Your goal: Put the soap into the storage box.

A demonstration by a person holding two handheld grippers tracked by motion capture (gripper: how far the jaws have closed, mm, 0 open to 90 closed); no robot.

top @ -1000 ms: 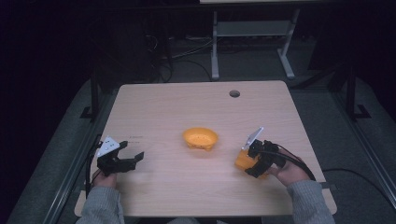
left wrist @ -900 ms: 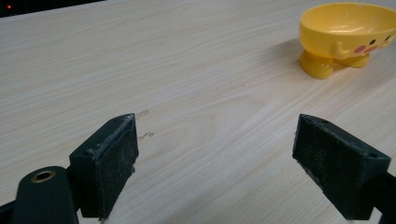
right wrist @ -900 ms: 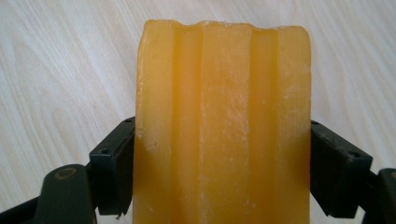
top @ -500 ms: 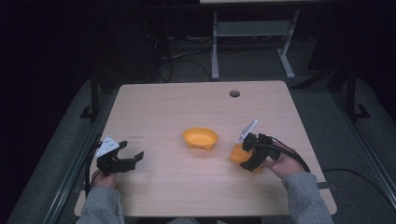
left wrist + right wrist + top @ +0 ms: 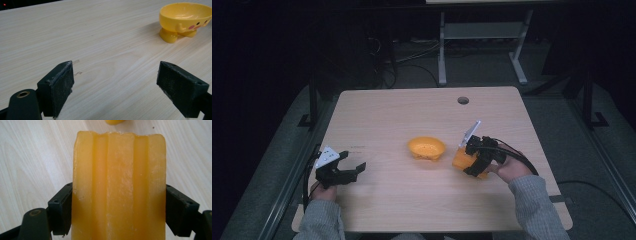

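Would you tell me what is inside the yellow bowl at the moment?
The yellow bowl looks empty: the high view shows only its bare inner surface. The left gripper view sees it from the side, so the near rim hides its bottom there. The orange block sits clamped in the right gripper.

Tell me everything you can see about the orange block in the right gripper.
The orange block is a translucent, waxy-looking orange-yellow slab with lengthwise ridges and grooves on its face and a slightly rough top edge. The right gripper clamps it, one black jaw on each side. It is held above the wooden table, just right of the yellow bowl.
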